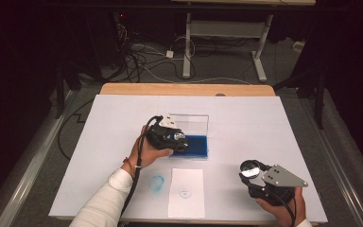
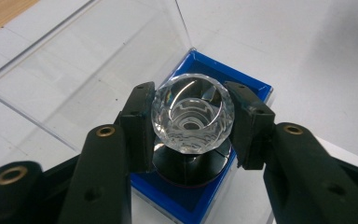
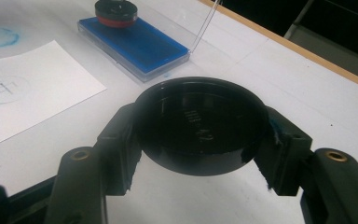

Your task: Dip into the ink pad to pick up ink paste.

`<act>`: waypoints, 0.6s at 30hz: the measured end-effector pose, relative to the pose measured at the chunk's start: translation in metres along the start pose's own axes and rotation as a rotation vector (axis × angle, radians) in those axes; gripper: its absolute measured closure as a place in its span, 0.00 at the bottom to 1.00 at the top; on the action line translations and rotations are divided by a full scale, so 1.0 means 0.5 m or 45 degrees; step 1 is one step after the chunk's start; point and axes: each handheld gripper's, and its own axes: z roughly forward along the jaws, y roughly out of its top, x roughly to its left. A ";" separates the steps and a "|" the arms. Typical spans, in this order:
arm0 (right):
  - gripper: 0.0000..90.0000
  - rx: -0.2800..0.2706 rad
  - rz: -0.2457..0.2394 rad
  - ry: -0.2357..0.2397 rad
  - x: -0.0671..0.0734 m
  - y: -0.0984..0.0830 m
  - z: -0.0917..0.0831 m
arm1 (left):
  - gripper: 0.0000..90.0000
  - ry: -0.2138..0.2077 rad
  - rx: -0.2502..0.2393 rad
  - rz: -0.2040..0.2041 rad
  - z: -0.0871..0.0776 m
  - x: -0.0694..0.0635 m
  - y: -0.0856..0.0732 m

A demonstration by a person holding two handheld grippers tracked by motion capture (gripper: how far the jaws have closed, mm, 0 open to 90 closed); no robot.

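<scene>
Your left gripper [image 2: 193, 123] is closed on the faceted clear knob [image 2: 193, 116] of a stamp, one jaw pressed to each side of it. The stamp's dark round base [image 2: 186, 168] sits on the blue ink pad [image 2: 223, 77], inside the open case whose clear lid [image 1: 189, 124] stands upright at the far edge. In the high view that case lies near the middle of the white table [image 1: 264, 118], with your left hand [image 1: 149, 149] wrapped around the gripper body.

Your right gripper [image 3: 200, 135] is closed on a black round cap [image 3: 200, 126], gripped at its rim on both sides, hollow side facing the camera. In the high view you hold it low over the table's near right area, well apart from the ink pad.

A white sheet [image 1: 185, 191] bearing one small circular print [image 1: 184, 192] lies at the near edge between your two hands. A blue smudge [image 1: 156, 182] marks the table just left of the sheet.
</scene>
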 end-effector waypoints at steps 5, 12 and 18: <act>0.43 0.000 0.005 0.002 -0.001 0.000 0.000 | 0.61 -0.005 -0.026 0.002 -0.013 0.000 0.010; 0.43 -0.001 0.000 0.002 0.001 0.001 0.001 | 0.61 -0.004 -0.029 0.013 -0.021 -0.002 0.015; 0.43 0.004 -0.001 0.007 0.000 0.000 0.001 | 0.61 -0.007 -0.032 0.028 -0.026 -0.005 0.017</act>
